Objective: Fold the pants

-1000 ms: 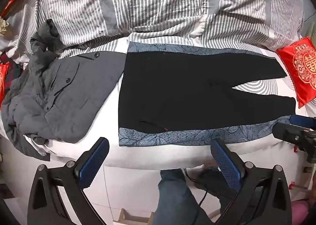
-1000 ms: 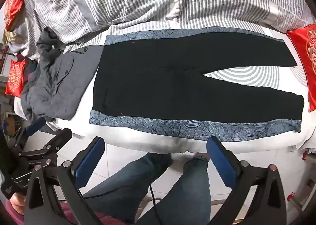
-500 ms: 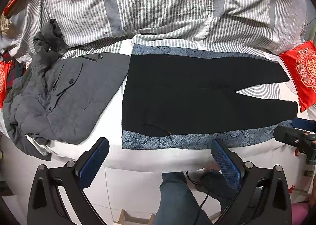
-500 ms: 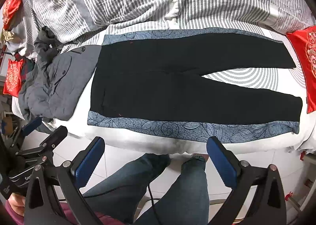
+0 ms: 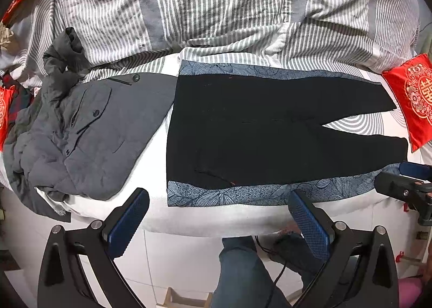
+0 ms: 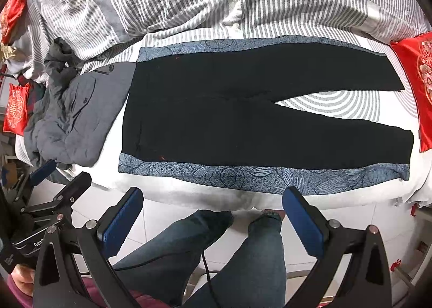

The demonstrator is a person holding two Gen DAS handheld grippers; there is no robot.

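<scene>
Pants lie flat, unfolded, on the bed; both grippers, left and right, have edged nearer, jaws spread and empty.

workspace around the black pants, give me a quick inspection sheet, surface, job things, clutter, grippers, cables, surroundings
surface: bed, white sheet with grey stripes.
job's things: black pants spread flat, unfolded, legs splayed apart; patterned blue bands along both side edges.
clutter: grey jacket crumpled beside the waistband; striped duvet bunched behind; red cushion past the hems.
grippers: left gripper and right gripper both open, empty, off the near bed edge.
cables: thin black cable hanging by the person's legs.
surroundings: white tiled floor.
</scene>
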